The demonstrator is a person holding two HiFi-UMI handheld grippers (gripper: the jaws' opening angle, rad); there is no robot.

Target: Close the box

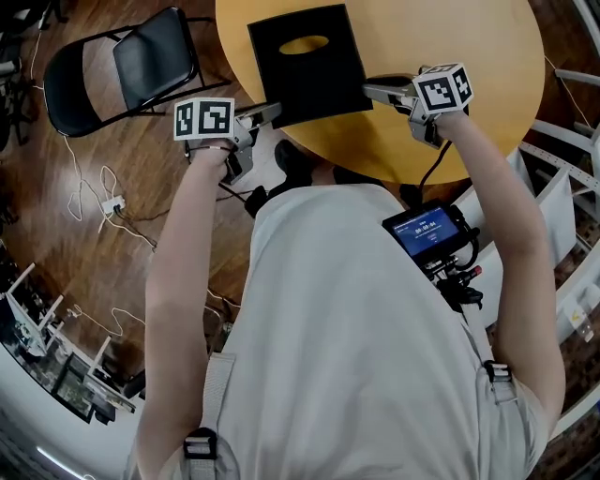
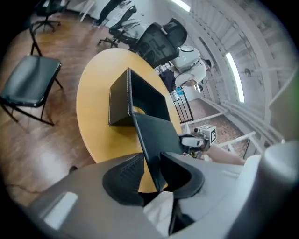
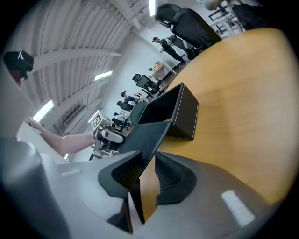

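The box [image 1: 298, 28] sits on the table [image 1: 469, 112] at upper centre. Its open lid [image 1: 314, 94] reaches down-frame, free edge running left to right. The left gripper [image 1: 272, 112] and right gripper [image 1: 370, 91] each have their jaws pinching one end, equally near; closing likely means swinging it up-frame.

This is a large open office or lab workspace: a round wooden table [image 1: 487, 84] stands on a plank floor [image 1: 84, 253] beside a black folding chair [image 1: 141, 66], with white cables [image 1: 101, 171] trailing loose across the boards to a power strip [image 1: 114, 203]. Black swivel office chairs [image 2: 159, 42] are parked at the table's far side, long strip lights [image 3: 103, 74] run along a high ribbed white ceiling [image 3: 70, 32], and people [image 3: 166, 43] stand far off among more desk chairs [image 3: 149, 84]. At the floor's edge a white rack [image 1: 56, 309] carries small gear too tiny to make out, and white railings [image 1: 562, 202] close off the side.
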